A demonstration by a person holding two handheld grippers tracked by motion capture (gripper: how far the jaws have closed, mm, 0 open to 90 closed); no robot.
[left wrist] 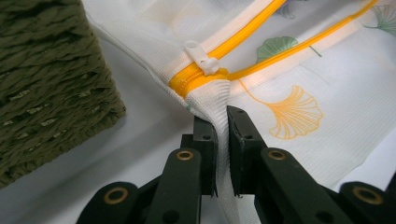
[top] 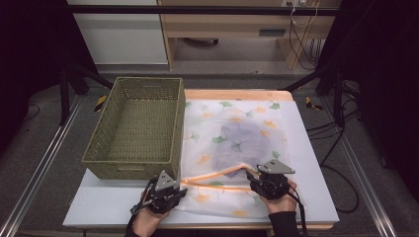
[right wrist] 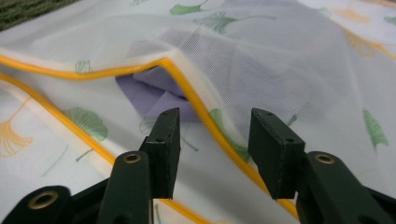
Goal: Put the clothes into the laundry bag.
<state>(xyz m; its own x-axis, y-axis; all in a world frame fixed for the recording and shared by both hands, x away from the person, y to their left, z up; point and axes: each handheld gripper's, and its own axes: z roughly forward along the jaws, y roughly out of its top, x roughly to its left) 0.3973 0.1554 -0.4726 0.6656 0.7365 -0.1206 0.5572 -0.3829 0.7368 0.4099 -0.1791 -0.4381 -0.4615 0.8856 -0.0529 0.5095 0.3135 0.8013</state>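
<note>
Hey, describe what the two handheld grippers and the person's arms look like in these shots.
Both the left gripper and the right gripper are black, each topped by a grey three-cornered plate. Close up, their jaws are flat black blocks on arms with brass-coloured rivets. A black cable trails from each towards the person. The right forearm wears a dark sleeve; the left forearm looks bare.

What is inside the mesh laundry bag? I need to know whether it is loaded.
A purple garment lies inside the mesh laundry bag, showing at the open zipper; the mesh veils the rest.
</note>
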